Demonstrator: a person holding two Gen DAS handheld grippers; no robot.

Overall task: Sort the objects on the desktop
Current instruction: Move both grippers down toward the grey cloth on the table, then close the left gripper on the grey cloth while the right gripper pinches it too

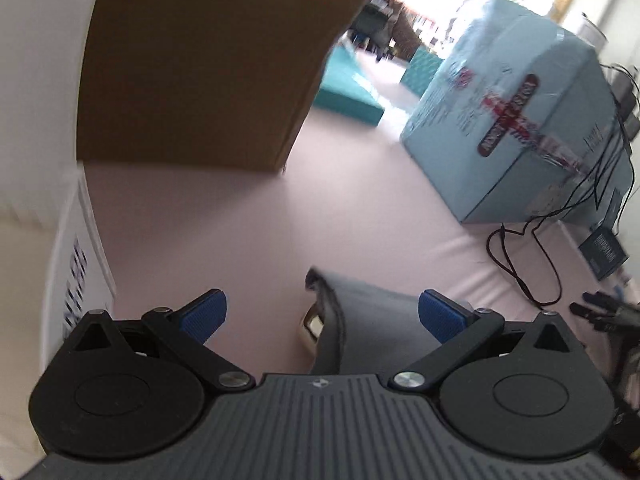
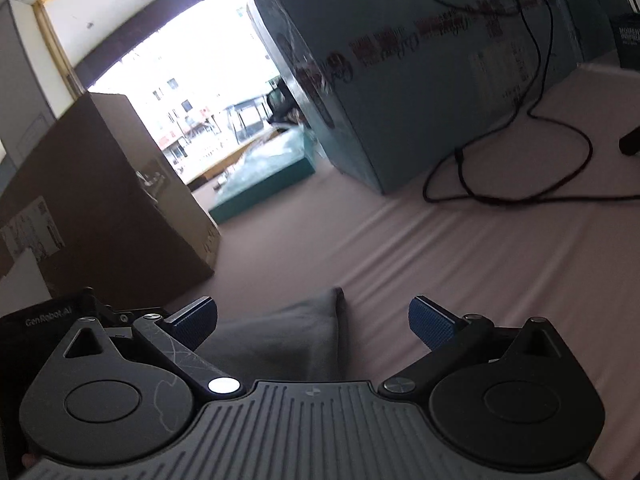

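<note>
A grey fabric pouch (image 1: 372,320) lies on the pink table cover just under my left gripper (image 1: 322,314), whose blue-padded jaws stand wide apart with nothing gripped. A small pale object (image 1: 312,326) peeks out at the pouch's left side. In the right wrist view the same grey pouch (image 2: 280,340) lies below my right gripper (image 2: 314,322), also open and holding nothing. The other gripper's black body (image 2: 48,320) shows at the lower left there.
A brown cardboard box (image 1: 208,64) stands at the back left, a large light-blue carton (image 1: 520,112) at the right with black cables (image 1: 532,248) trailing from it. A flat teal box (image 1: 348,88) lies between them. A small dark box (image 1: 604,252) sits at far right.
</note>
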